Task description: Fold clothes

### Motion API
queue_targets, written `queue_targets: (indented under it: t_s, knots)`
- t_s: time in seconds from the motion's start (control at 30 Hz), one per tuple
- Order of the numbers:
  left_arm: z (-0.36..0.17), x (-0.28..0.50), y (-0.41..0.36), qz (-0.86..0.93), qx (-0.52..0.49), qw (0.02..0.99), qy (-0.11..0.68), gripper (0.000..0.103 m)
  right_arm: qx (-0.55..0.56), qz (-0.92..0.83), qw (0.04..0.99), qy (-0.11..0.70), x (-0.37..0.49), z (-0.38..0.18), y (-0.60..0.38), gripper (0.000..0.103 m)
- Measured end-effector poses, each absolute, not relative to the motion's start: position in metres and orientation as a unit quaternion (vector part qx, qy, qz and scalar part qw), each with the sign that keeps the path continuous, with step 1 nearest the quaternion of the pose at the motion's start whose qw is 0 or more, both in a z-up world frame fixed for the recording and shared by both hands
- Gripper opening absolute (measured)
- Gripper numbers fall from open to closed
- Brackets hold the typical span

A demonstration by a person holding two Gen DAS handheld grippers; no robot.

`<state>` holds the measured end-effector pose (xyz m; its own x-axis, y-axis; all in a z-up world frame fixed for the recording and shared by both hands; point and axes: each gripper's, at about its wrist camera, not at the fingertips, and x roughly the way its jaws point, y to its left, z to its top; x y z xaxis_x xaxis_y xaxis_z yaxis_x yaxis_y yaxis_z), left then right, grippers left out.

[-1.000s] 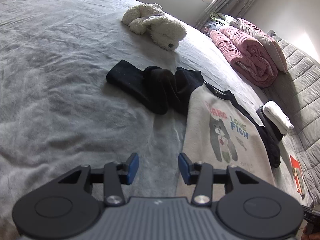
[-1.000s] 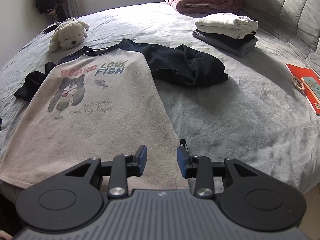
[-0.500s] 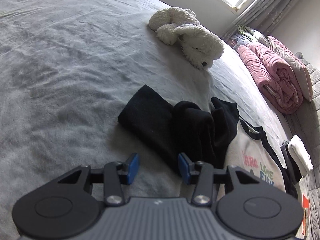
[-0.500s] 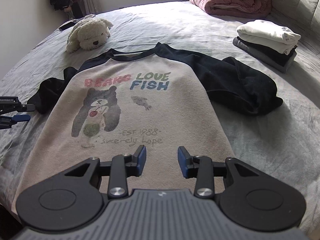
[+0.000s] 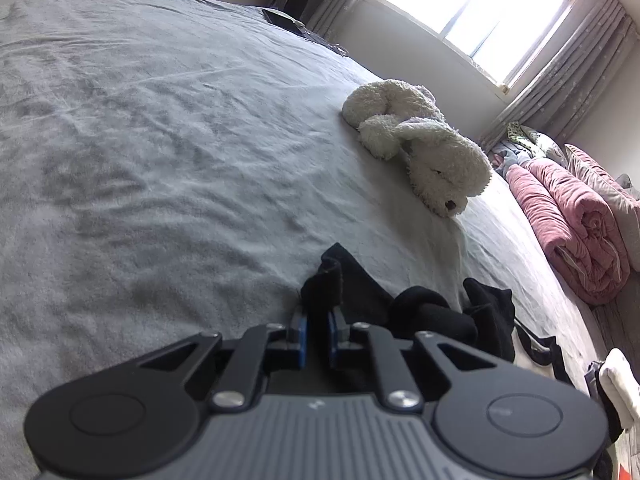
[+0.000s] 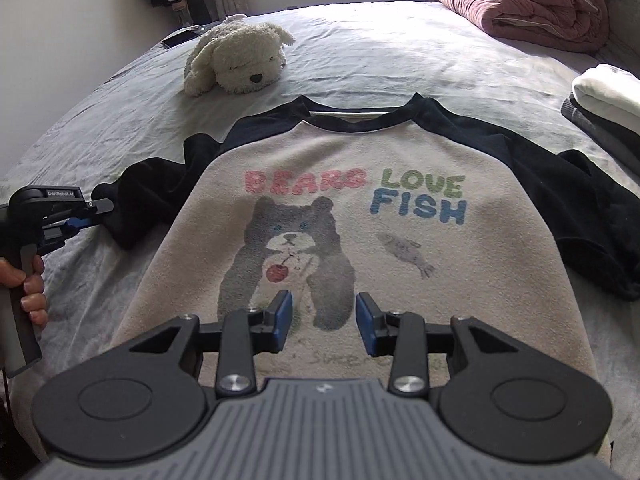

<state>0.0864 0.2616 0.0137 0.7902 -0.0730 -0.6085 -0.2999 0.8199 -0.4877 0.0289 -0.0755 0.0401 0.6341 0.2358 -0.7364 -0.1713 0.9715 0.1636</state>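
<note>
Clearly, in the left wrist view, the left tool (image 5: 316,330) is seen closing its jaws on the cuff of the dark left sleeve (image 5: 332,280), a fold of black cloth being pinched between the blue pads. The sleeve lies bunched on the grey bed (image 5: 160,140), with a white plush dog (image 5: 420,148) farther off to the right.

From the right wrist view, the sweatshirt (image 6: 360,208) is shown spread face up on the bed, collar at the far end. The right tool (image 6: 324,320) hangs over the printed bear with its jaws partly apart and nothing between them. Folded clothes (image 6: 604,104) are stacked at the far right. The fabric is judged soft, light and limp; it should be taken at cuffs, hem or shoulder seams, since a pinch elsewhere would only drag folds.
</note>
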Motion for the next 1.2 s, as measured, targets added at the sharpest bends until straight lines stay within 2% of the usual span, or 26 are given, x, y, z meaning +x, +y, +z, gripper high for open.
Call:
queue_targets:
  t_s: [0.3,0.57,0.9,1.13,1.17,1.2]
  knots:
    - [0.033,0.074,0.279,0.114,-0.269,0.927,0.234,0.007,0.021,0.164,0.906,0.390,0.070,0.051,-0.022,0.039]
    - [0.041,0.061,0.334,0.178,-0.284,0.925,0.181,0.007,-0.003,0.210,0.899,0.385,0.093,0.050,0.026,0.039]
    - [0.030,0.058,0.371,0.184,-0.336,0.907,0.176,0.007,-0.073,0.273,0.886,0.367,0.095,0.037,0.092,0.039]
    - [0.031,0.060,0.375,0.184,-0.334,0.906,0.184,0.007,-0.191,0.278,0.884,0.325,0.089,0.018,0.141,0.039]
    - [0.031,0.061,0.375,0.186,-0.333,0.906,0.185,0.007,-0.202,0.273,0.885,0.319,0.088,0.016,0.145,0.035]
    - [0.032,0.061,0.376,0.188,-0.330,0.906,0.186,0.007,-0.212,0.268,0.886,0.312,0.088,0.013,0.149,0.018]
